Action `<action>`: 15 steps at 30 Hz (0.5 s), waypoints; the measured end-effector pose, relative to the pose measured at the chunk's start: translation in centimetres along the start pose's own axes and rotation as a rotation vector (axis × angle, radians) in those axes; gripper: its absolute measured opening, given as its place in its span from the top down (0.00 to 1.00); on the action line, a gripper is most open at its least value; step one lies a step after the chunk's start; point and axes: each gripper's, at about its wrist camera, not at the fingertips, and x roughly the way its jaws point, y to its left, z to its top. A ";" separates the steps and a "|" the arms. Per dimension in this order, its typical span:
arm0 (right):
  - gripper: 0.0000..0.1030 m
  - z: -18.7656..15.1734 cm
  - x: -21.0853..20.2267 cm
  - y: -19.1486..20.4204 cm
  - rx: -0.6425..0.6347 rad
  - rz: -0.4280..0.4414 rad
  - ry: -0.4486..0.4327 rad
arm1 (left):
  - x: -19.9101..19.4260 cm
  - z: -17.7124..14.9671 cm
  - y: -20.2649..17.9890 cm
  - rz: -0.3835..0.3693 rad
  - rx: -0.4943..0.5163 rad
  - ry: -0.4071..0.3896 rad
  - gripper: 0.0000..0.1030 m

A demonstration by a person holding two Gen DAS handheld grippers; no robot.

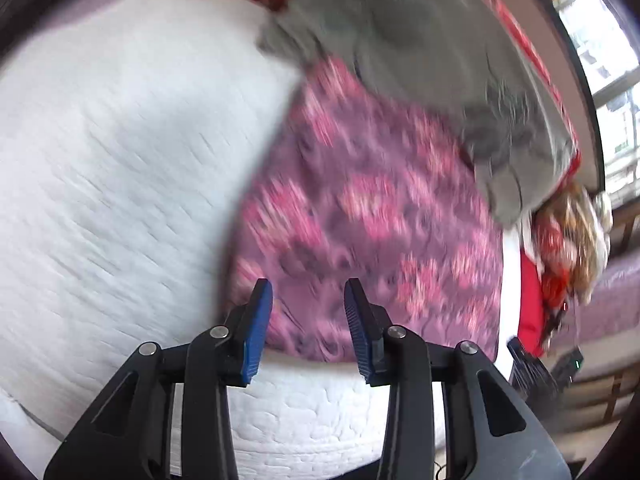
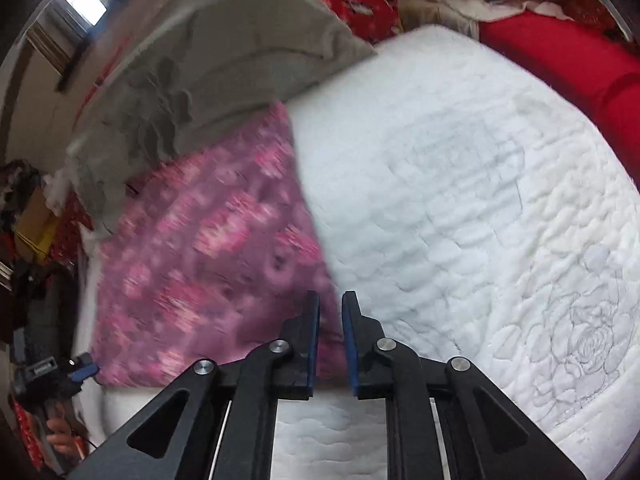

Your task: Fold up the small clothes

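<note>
A purple cloth with pink flowers (image 1: 360, 216) lies flat on the white quilted mattress (image 1: 100, 160). It also shows in the right wrist view (image 2: 208, 252). My left gripper (image 1: 308, 300) is open and empty above the cloth's near edge. My right gripper (image 2: 330, 308) is open by a narrow gap and empty, over the cloth's near right edge. The left gripper appears at the far left of the right wrist view (image 2: 80, 368). The right gripper appears at the right of the left wrist view (image 1: 528, 364). Both views are blurred by motion.
A grey pillow (image 1: 420, 48) lies over the cloth's far end and shows in the right wrist view (image 2: 208, 52). Red bedding (image 2: 560, 52) lies at the mattress's far edge. A pile of red and tan items (image 1: 568, 240) sits to the right.
</note>
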 end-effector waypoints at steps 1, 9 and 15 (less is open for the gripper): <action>0.86 0.4 -0.4 0.8 -0.010 0.025 -0.026 | -0.3 0.4 0.2 0.002 -0.015 -0.012 0.65; 0.77 -0.8 5.8 5.6 -0.120 -0.001 0.073 | 4.2 -1.0 2.7 0.086 -0.039 0.091 0.65; 0.78 -1.0 6.0 5.8 -0.137 -0.012 0.111 | 1.5 -0.3 4.8 -0.059 -0.148 0.048 0.64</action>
